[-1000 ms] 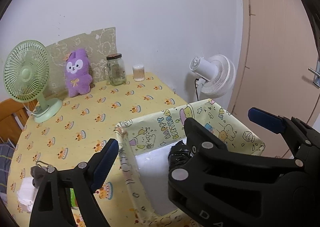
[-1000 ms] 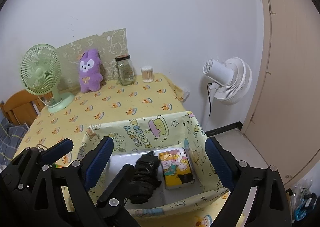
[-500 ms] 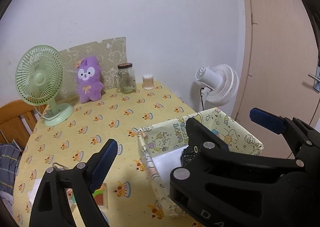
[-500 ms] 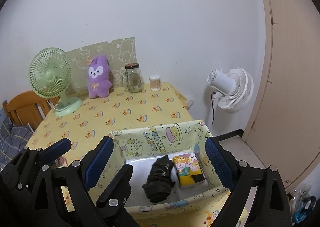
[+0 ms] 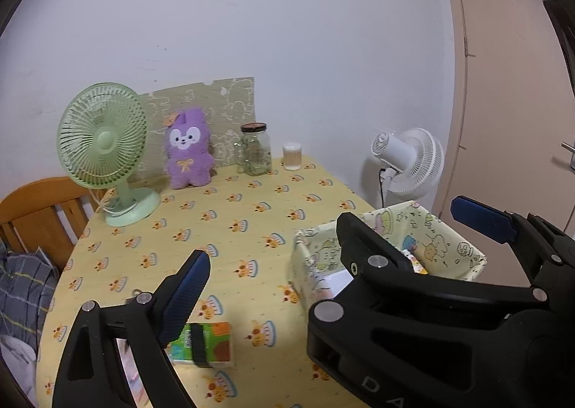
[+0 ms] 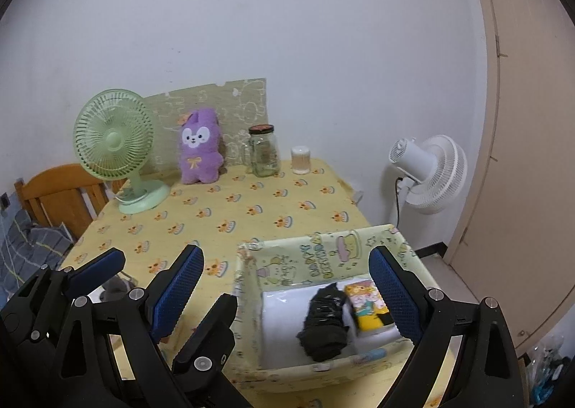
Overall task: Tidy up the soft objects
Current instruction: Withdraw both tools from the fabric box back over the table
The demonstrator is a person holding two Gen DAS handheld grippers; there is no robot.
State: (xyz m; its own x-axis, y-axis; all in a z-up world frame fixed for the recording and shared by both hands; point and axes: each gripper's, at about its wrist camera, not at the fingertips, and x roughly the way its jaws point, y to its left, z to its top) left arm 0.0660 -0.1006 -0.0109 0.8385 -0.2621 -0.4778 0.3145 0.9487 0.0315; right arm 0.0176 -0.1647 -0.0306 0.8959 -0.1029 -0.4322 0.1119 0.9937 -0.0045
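Both grippers hovered above the yellow-clothed table [image 6: 251, 199], side by side. Left gripper [image 5: 330, 239]: jaws spread wide, nothing between the pads. Right gripper [image 6: 287, 285]: jaws likewise wide apart, empty.

Patterned fabric bin [image 6: 323, 257] sat directly under and ahead of the right gripper, to the right of the left one. Inside it lay a black crumpled bundle [image 6: 325, 321] touching a cartoon-print packet [image 6: 366, 307].

A green and orange packet [image 5: 212, 339] lay flat just below the left gripper's left finger. Purple plush toy [image 6: 199, 145] stood upright well ahead of both, between a green fan [image 6: 115, 145] and a glass jar [image 6: 264, 151].
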